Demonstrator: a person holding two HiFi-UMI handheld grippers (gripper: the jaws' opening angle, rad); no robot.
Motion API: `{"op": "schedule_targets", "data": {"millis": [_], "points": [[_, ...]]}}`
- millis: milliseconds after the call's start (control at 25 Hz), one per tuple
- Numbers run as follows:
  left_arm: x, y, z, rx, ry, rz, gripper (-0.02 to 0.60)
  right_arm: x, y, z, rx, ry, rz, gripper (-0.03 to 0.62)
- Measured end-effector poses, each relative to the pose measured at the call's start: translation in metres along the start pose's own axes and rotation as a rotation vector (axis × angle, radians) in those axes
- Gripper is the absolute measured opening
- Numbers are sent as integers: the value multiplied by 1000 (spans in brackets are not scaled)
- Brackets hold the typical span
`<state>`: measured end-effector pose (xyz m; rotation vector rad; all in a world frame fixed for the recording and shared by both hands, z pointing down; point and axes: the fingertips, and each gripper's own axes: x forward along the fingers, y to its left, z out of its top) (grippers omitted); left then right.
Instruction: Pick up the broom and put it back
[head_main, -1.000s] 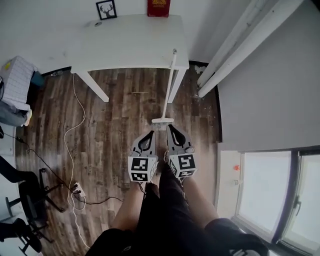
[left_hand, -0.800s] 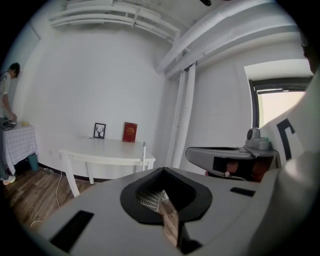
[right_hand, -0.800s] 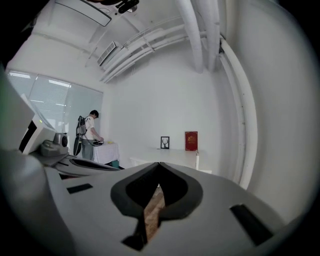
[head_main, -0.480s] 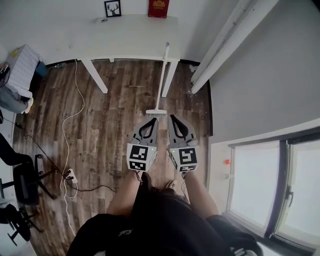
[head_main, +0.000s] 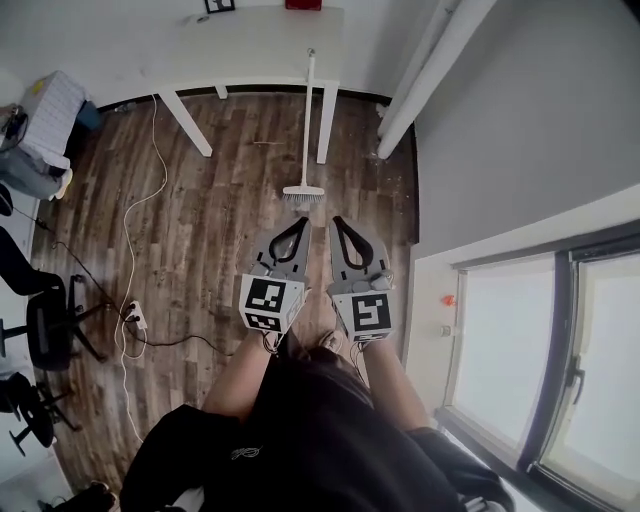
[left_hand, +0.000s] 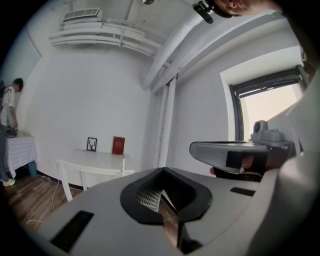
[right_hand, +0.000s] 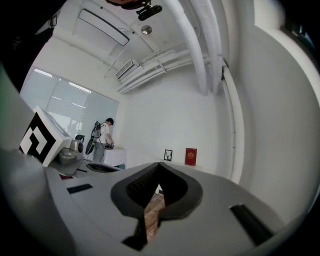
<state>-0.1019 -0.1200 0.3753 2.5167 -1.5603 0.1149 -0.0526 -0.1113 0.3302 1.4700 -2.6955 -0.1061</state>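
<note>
The broom (head_main: 306, 120) leans upright against the front edge of the white table (head_main: 250, 40), its brush head (head_main: 303, 192) on the wooden floor. My left gripper (head_main: 299, 222) and right gripper (head_main: 337, 221) hang side by side just short of the brush head, apart from it. Both are shut and hold nothing. In the left gripper view the shut jaws (left_hand: 162, 169) point at the table (left_hand: 95, 162), where the broom handle (left_hand: 123, 161) shows as a thin white stick. The right gripper's shut jaws (right_hand: 159, 164) point towards the same wall.
A white cable and power strip (head_main: 135, 318) lie on the floor at left, near an office chair (head_main: 50, 340). White pipes (head_main: 420, 80) run up the right wall beside a window (head_main: 520, 340). A person (right_hand: 104, 140) stands at a far table.
Both grippers have risen and drawn back from the brush head, which they were right beside a second ago. The broom stays leaning on the table and looks smaller and farther off.
</note>
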Motion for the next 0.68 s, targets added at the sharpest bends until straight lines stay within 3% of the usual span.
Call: {"op": "schedule_targets", "data": {"millis": [480, 680], "points": [[8, -49, 23, 71, -36, -49, 0, -32, -27, 19, -39, -60, -15, 21], [15, -66, 30, 57, -44, -60, 0, -42, -40, 24, -39, -58, -28, 21]]}}
